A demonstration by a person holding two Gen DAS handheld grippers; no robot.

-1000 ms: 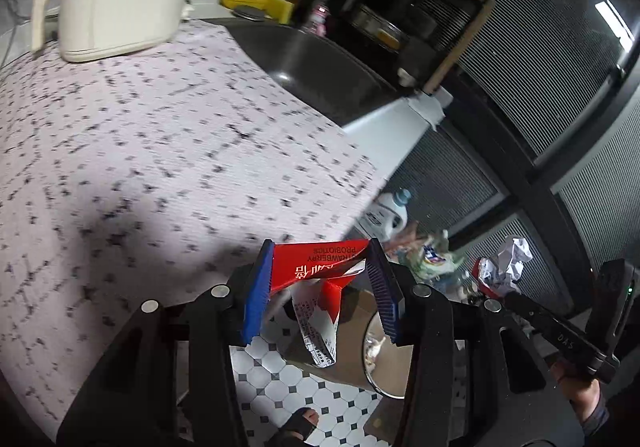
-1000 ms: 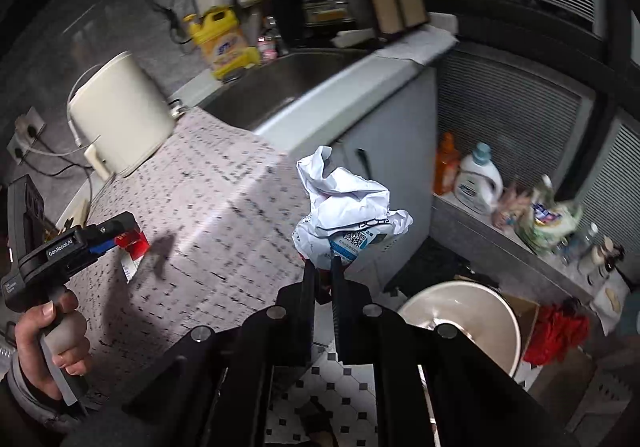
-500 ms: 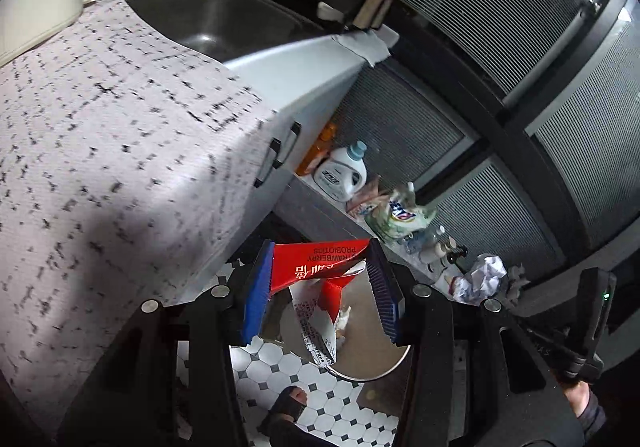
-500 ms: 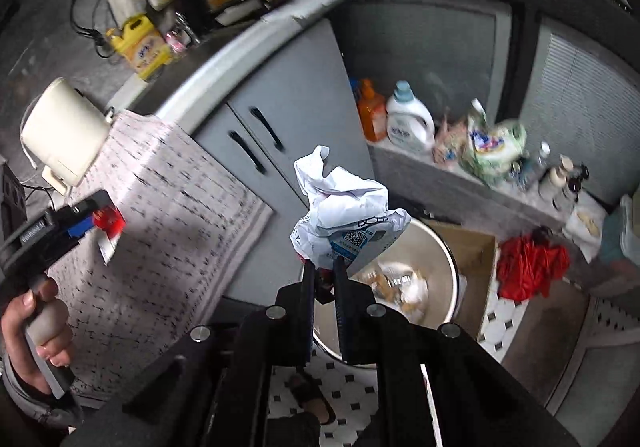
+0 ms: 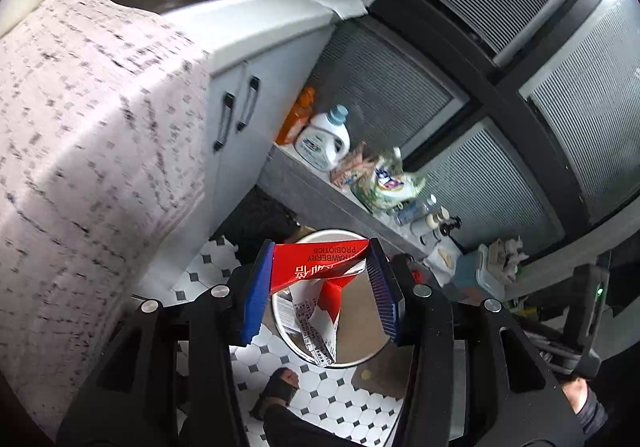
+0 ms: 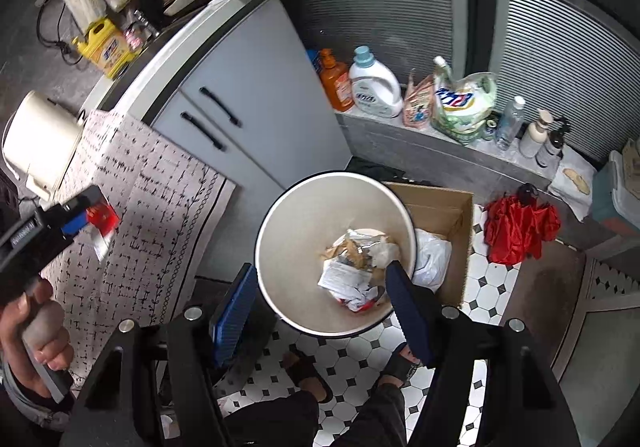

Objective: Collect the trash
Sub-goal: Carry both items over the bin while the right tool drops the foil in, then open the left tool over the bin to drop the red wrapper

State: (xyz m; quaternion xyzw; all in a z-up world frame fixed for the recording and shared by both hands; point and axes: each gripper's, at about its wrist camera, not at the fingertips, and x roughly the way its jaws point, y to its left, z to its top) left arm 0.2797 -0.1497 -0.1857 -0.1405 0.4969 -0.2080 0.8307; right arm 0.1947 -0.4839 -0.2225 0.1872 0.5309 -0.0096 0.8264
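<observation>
My left gripper (image 5: 318, 285) is shut on a torn red wrapper (image 5: 316, 267) printed "strawberry probiotics" and holds it above a round cream trash bin (image 5: 360, 343) on the floor. My right gripper (image 6: 320, 303) is open and empty, right over the same trash bin (image 6: 280, 231). Crumpled white paper (image 6: 346, 279) lies among other scraps at the bin's bottom. The left gripper with the red wrapper (image 6: 102, 217) also shows at the left of the right wrist view, over the patterned counter cloth.
A grey cabinet (image 6: 256, 95) and a cloth-covered counter (image 5: 88, 135) stand left of the bin. A cardboard box (image 6: 444, 219) sits beside the bin, red cloth (image 6: 520, 227) further right. Detergent bottles (image 6: 374, 87) line a low ledge. My sandalled feet (image 6: 308, 371) stand on the tiled floor.
My right gripper has opened and the crumpled white paper has dropped into the bin. Both grippers have swung from the counter toward the bin. The left still holds the red wrapper.
</observation>
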